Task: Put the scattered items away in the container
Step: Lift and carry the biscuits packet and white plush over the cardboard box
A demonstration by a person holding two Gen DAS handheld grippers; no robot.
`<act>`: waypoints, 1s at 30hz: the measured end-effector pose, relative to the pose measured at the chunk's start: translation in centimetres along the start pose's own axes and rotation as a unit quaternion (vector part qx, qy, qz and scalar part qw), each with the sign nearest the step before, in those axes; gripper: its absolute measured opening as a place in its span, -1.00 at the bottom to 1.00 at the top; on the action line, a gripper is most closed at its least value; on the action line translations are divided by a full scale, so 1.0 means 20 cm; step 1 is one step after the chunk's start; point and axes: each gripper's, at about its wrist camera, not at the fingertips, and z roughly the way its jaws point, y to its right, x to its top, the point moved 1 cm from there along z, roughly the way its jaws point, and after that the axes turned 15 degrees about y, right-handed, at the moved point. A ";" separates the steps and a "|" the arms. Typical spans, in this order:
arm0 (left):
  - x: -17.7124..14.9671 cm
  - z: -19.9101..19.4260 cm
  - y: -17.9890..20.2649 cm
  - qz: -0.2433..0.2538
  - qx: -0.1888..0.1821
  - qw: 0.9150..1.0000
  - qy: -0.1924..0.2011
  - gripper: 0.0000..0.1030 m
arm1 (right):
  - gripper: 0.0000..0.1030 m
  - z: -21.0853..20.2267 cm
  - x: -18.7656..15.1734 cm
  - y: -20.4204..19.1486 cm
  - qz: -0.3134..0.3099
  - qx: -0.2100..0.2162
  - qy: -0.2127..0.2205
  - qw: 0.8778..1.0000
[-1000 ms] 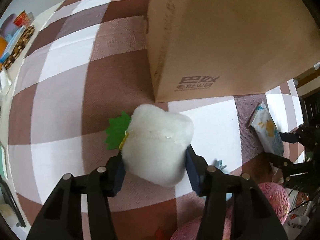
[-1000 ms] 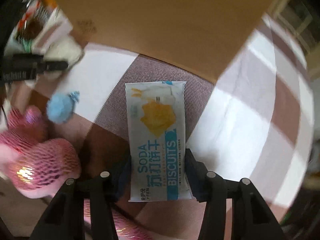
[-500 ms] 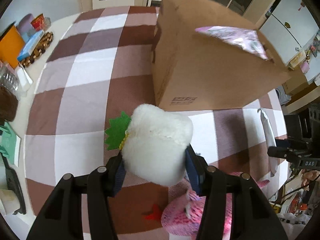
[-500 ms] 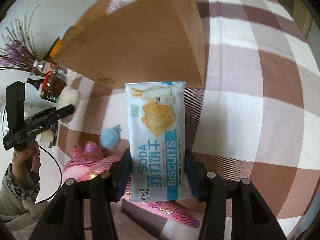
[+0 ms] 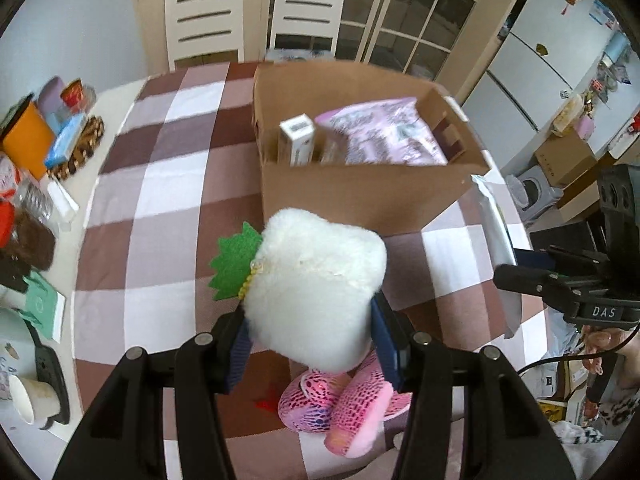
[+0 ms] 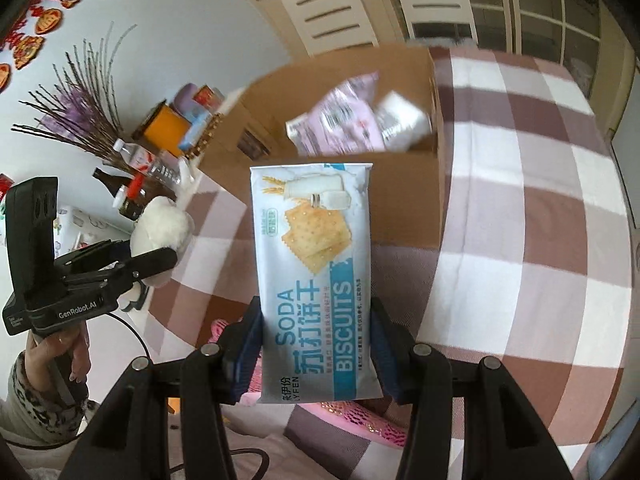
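Note:
My left gripper is shut on a white plush toy with a green felt leaf, held above the checked tablecloth in front of the open cardboard box. My right gripper is shut on a blue and white soda biscuits packet, held upright in front of the same box. The box holds a pink bag and a small white carton. The right gripper shows at the right of the left wrist view, the left gripper at the left of the right wrist view.
A pink netted plush item lies on the tablecloth below my left gripper. Bottles, boxes and a paper cup crowd the table's left side. Two white chairs stand behind the table.
Both grippers have risen well above the table with their items still held. The box's open top and its contents have come into view.

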 end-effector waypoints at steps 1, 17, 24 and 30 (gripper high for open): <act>0.02 -0.02 0.01 0.000 -0.001 1.000 0.003 0.04 | -0.01 -0.02 0.02 -0.01 -0.003 0.001 0.005 1.000; 0.32 -0.10 0.13 0.016 -0.021 0.998 0.049 0.04 | -0.01 -0.15 0.26 -0.11 -0.033 0.006 0.058 0.998; 0.46 -0.09 0.16 0.024 -0.023 0.997 0.068 0.04 | -0.01 -0.14 0.38 -0.13 -0.046 0.008 0.071 0.996; 0.57 -0.06 0.15 0.028 -0.027 0.996 0.078 0.05 | -0.01 -0.12 0.50 -0.14 -0.057 0.010 0.082 0.995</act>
